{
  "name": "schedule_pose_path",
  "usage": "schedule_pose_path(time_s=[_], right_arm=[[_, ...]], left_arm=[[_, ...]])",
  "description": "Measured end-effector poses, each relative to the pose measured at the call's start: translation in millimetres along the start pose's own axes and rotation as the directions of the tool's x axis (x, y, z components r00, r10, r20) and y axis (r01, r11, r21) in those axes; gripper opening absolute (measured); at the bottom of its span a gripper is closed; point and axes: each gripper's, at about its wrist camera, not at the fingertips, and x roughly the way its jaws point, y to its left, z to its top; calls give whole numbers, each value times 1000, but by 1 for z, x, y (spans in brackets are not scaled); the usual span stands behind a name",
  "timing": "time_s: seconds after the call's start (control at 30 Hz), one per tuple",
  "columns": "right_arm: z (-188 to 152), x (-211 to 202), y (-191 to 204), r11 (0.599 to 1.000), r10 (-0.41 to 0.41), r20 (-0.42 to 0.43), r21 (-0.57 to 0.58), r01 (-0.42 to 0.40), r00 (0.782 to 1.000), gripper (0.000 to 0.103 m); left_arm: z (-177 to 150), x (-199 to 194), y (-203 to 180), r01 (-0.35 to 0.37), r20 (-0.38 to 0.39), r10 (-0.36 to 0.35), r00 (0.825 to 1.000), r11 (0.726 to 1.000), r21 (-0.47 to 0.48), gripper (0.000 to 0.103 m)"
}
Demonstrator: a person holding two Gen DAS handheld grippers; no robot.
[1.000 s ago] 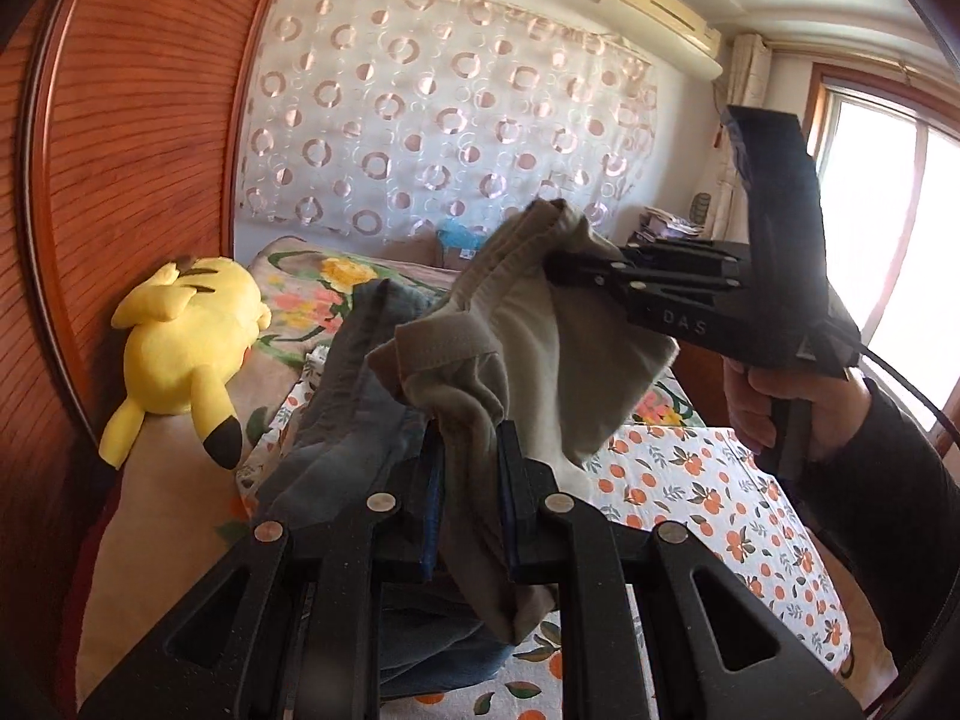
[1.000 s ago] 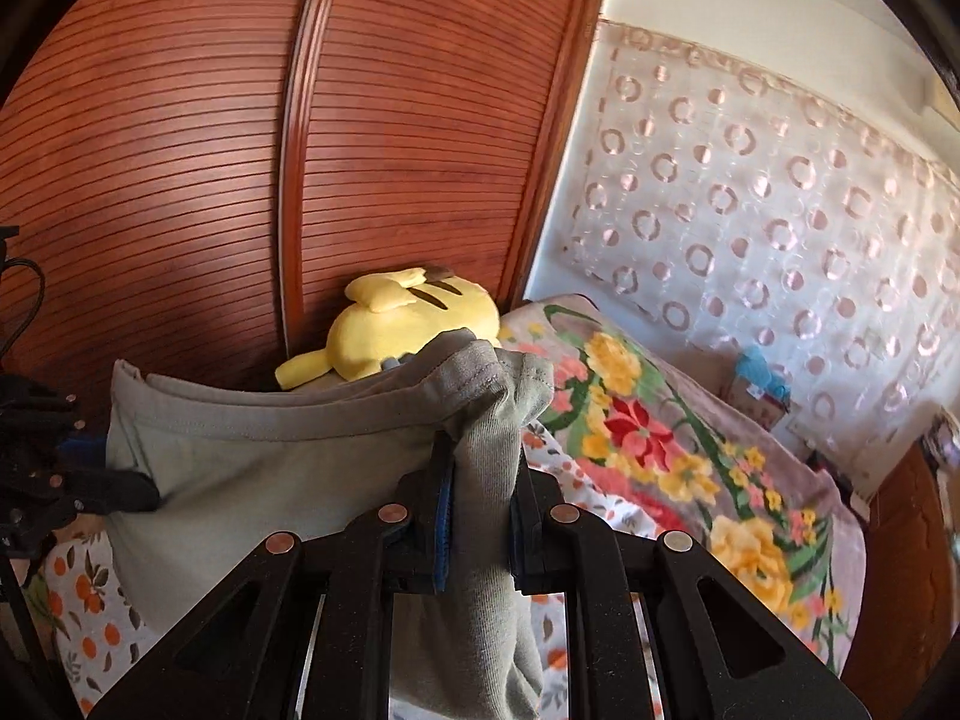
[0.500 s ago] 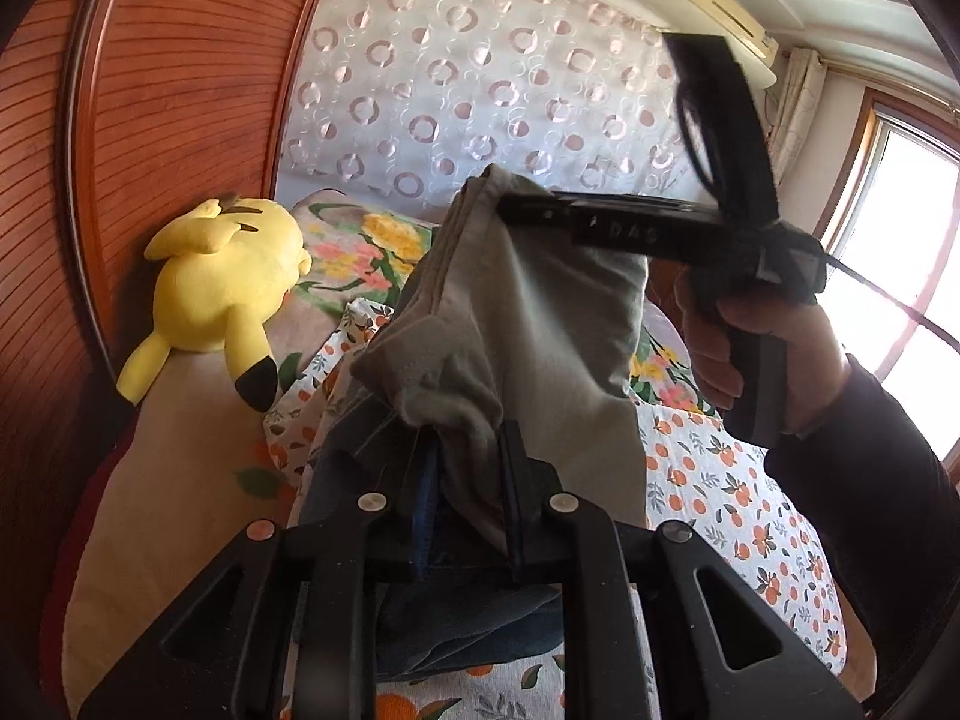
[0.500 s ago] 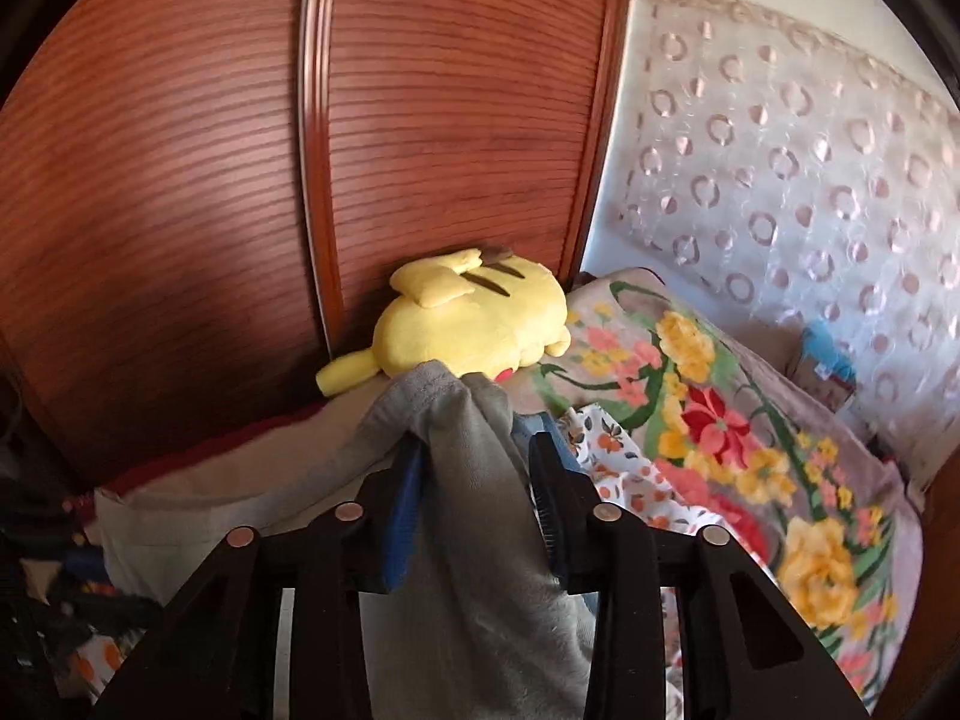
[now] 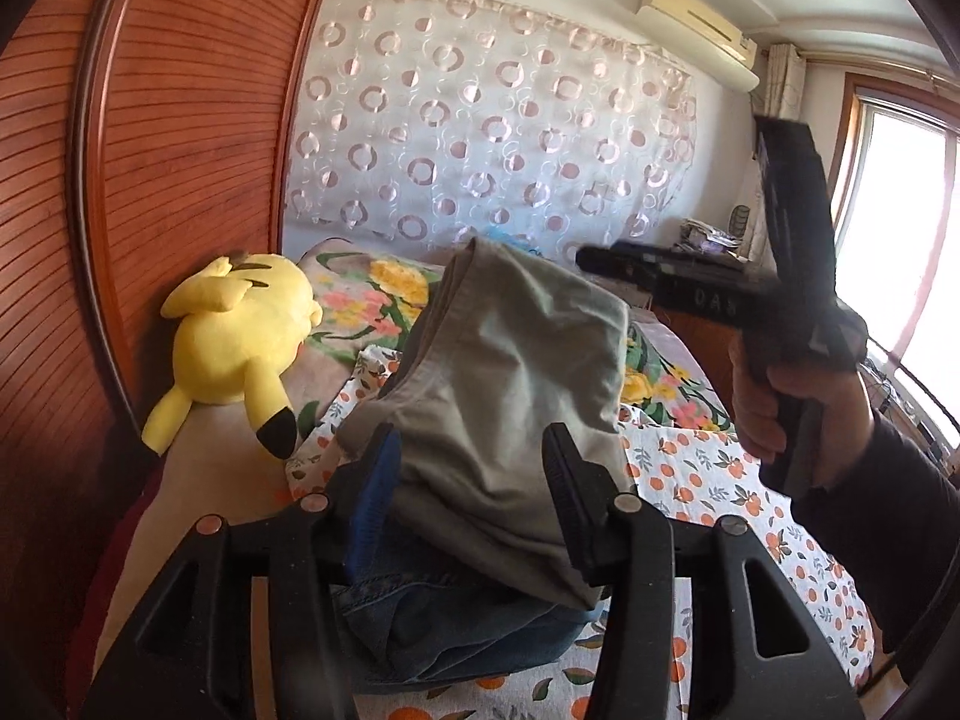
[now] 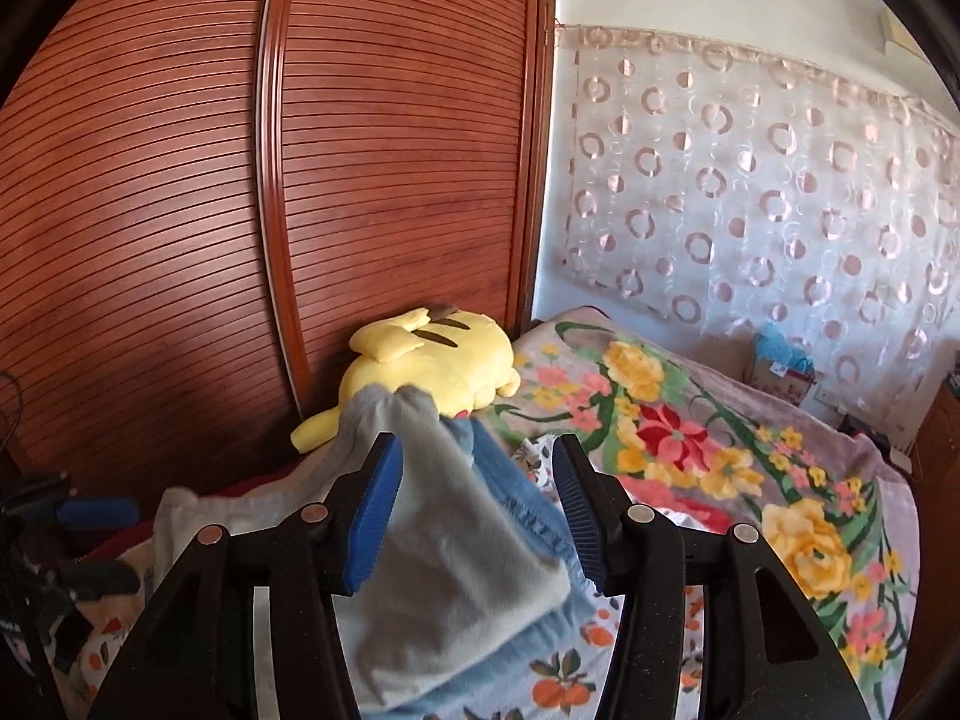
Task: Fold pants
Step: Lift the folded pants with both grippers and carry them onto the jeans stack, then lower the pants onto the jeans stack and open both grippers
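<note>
We count two grippers, both opening: the left gripper [image 5: 468,492] and right gripper [image 6: 477,507] each straddle the grey pants [image 5: 510,372] without pinching. They seem draped over one blue garment [image 5: 456,618] beside one yellow plush toy [image 5: 234,342].

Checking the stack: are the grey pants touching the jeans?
Touching. The left wrist view shows the grey pants lying directly on the jeans.

Wood wardrobe [image 6: 180,210] walls off my left side, and yellow plush [image 5: 234,342] blocks the strip beside it. Pants [image 5: 510,396] heaped on jeans [image 5: 456,618] fill the gap betw. my claws. Free room: orange-print sheet [image 5: 708,486] at right, flower blanket [image 6: 720,450] behind.
</note>
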Motion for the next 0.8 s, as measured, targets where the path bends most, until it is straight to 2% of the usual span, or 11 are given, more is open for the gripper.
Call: schedule_pose_path(time_s=[0.13, 0.37, 0.47, 0.63, 0.8], right_arm=[[-20, -6, 8, 1000, 18, -30, 3, -18, 999, 54], [-16, 24, -12, 997, -73, -101, 15, 75, 992, 54], [-11, 35, -18, 996, -49, -117, 66, 57, 992, 54], [-11, 10, -9, 994, -47, -73, 98, 54, 996, 54], [-32, -33, -1, 988, -68, -41, 134, 72, 997, 54]], left_arm=[[1, 13, -11, 17, -21, -16, 1000, 999, 48, 50], [-21, 37, -13, -13, -135, 24, 991, 996, 83, 50], [-24, 37, -13, -22, -145, 35, 989, 996, 85, 50], [-23, 28, -26, -31, -131, 46, 990, 993, 116, 51], [-23, 14, -45, -19, -109, 35, 993, 990, 142, 55]])
